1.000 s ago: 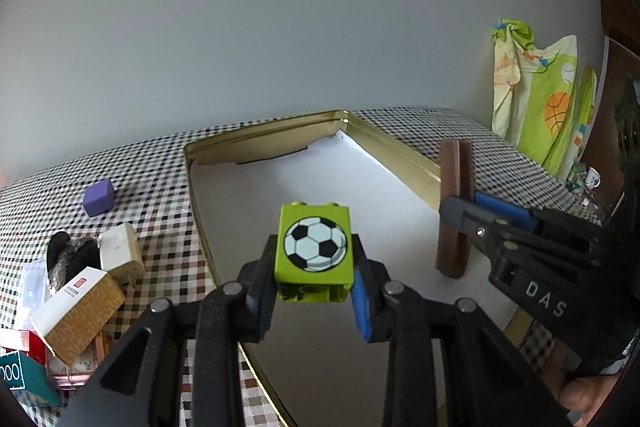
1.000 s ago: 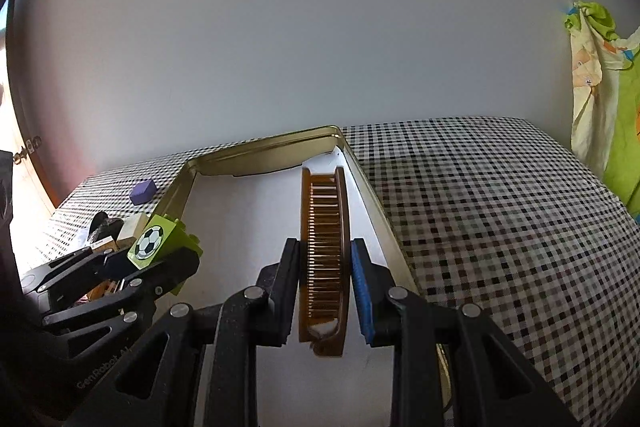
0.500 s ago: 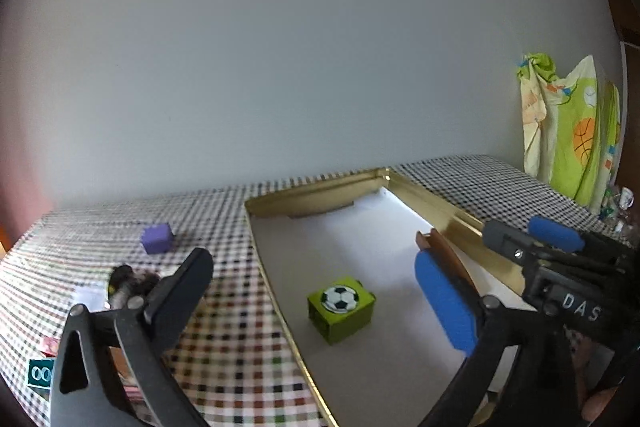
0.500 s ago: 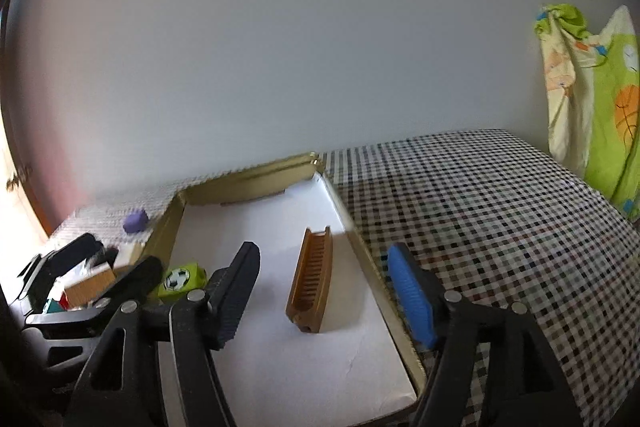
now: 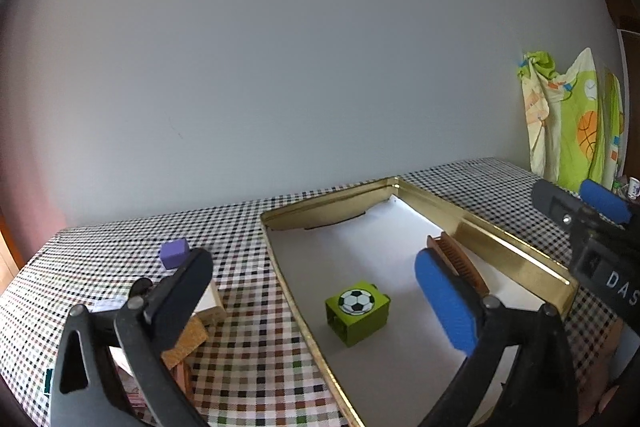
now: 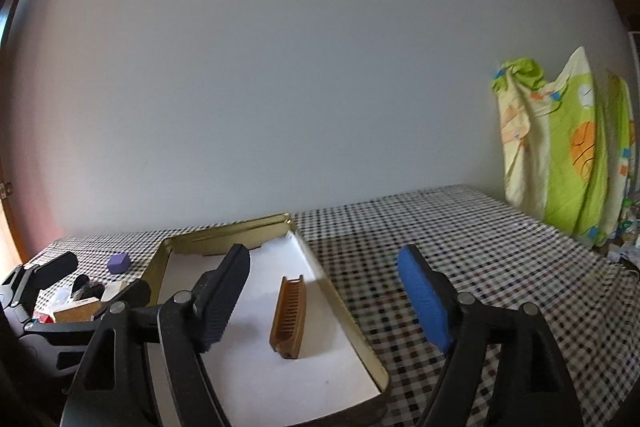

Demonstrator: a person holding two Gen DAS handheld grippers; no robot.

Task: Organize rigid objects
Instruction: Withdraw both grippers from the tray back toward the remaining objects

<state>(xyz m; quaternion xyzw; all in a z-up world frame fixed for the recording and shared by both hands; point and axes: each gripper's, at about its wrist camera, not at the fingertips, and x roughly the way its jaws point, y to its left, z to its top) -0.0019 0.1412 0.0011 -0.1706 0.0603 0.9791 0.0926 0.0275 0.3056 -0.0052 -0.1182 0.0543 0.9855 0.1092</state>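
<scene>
— Both grippers are off their loads! Left gripper [image 5: 320,301], bottom of its view, has its jaws spread as wide as they go, nothing between the pads.

— And the right gripper [image 6: 324,297]?

— Its jaws are opening right now, black pad left, blue pad right, and nothing pinched there either.

— Where's the green block?

— Green toy brick [image 5: 357,312] sits on the white lining inside the gold tin tray [image 5: 500,249], lower centre of the left view, near the tray's left wall. Lime green, boxy, a black-and-white football printed on its top face, a dark hollow on the side facing us.

— The comb?

— Brown comb [image 6: 289,311] lies in the same tray, centre of the right view, close to the tray's right wall, teeth up, running lengthwise. Apart from the brick.

— Anything outside?

— Purple cube [image 5: 174,253] on the checked tablecloth [image 6: 480,251], left of the tray, with a clutter of small boxes [image 5: 200,319] nearer the lower left.
</scene>
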